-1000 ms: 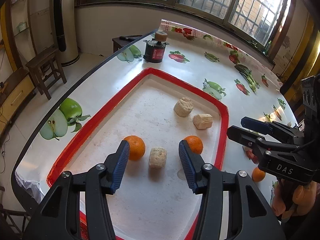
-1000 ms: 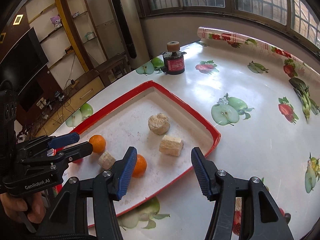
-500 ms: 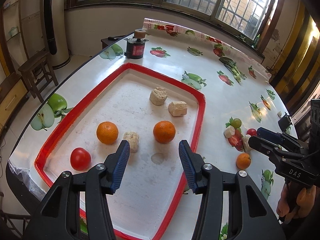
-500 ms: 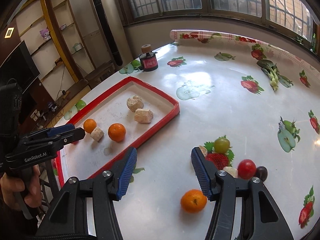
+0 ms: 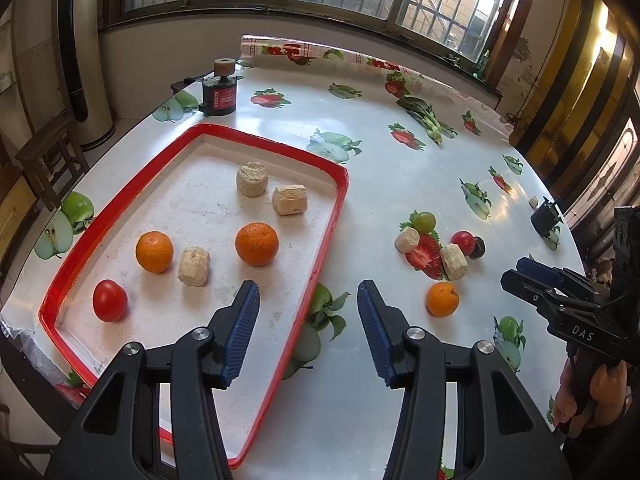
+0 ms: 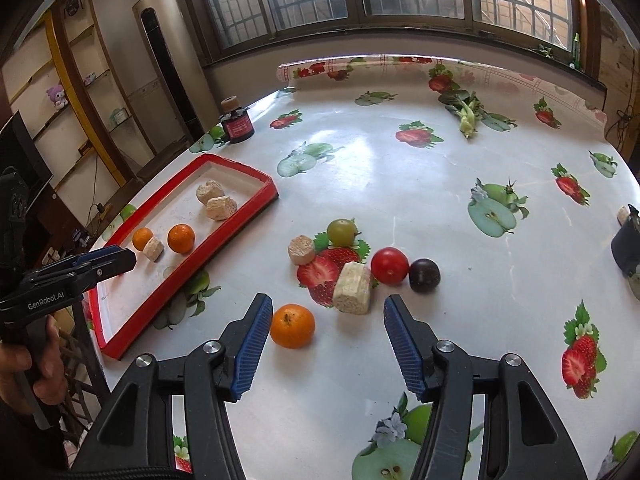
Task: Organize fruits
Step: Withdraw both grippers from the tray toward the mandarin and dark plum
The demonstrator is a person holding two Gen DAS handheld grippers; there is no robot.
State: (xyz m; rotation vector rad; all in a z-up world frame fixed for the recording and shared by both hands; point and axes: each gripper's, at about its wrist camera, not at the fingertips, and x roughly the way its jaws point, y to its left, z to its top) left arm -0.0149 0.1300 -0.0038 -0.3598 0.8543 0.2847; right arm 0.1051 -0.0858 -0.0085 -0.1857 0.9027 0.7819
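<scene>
A red-rimmed tray (image 5: 332, 216) holds two oranges (image 5: 256, 243), a tomato (image 5: 110, 300) and three beige food chunks (image 5: 194, 265). On the table right of it lie an orange (image 6: 292, 325), a tomato (image 6: 389, 265), a dark plum (image 6: 424, 275), a green grape (image 6: 341, 231) and two beige chunks (image 6: 352, 293). My left gripper (image 5: 308, 330) is open and empty above the tray's right rim. My right gripper (image 6: 326, 346) is open and empty, just short of the loose orange and chunk.
A black jar with a cork lid (image 5: 219, 93) stands beyond the tray's far end. A small dark object (image 6: 628, 246) sits at the table's right edge. The tablecloth has printed fruit pictures. A stool (image 5: 48, 160) and shelves stand left of the table.
Both grippers have pulled back and swung right, away from the tray. The loose fruit on the table has come into view. Both stay open and empty.
</scene>
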